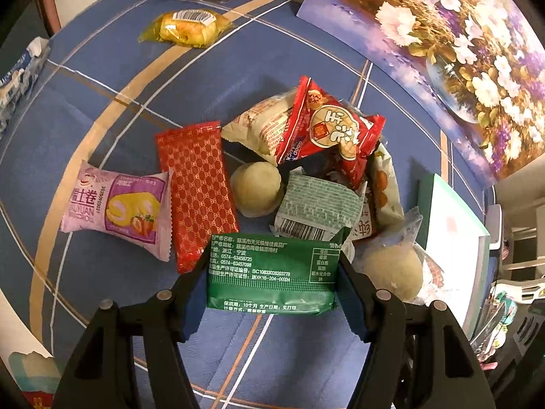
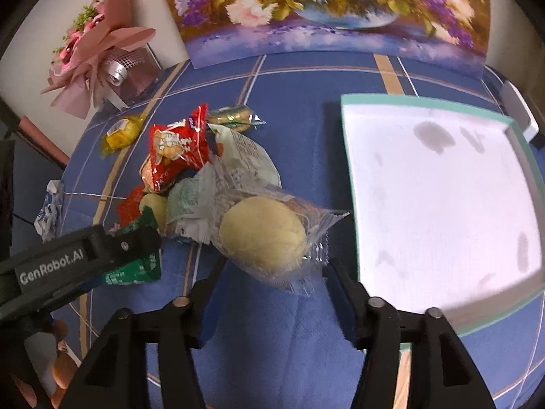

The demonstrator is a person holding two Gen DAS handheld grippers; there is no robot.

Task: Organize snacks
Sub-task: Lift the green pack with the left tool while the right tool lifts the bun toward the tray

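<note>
Right up against the lens, the green packet (image 1: pixel 272 272) sits pinched between the left gripper (image 1: pixel 272 293) pads, printed side up, clear of the blue checked cloth (image 1: pixel 102 102) — lifted, by the look of it, so it can leave the heap. Over on the right gripper (image 2: pixel 272 272), the jaws stand wide around a clear-wrapped pale bun (image 2: pixel 262 235), holding nothing yet; whether the pads touch the wrapper is hard to call through the blur. The white tray (image 2: pixel 442 204) with its teal rim lies just beside that bun, bare inside, a likely home for the snacks. The pile is the trouble: a red cracker bag (image 1: pixel 327 126) rides on top of a cream packet (image 1: pixel 262 126), with a pale green sachet (image 1: pixel 316 201) beneath. Laid apart are a red patterned bar (image 1: pixel 197 191), a pink roll cake (image 1: pixel 119 204) and a yellow cake (image 1: pixel 187 29). A flower painting (image 2: pixel 323 10) leans behind.
</note>
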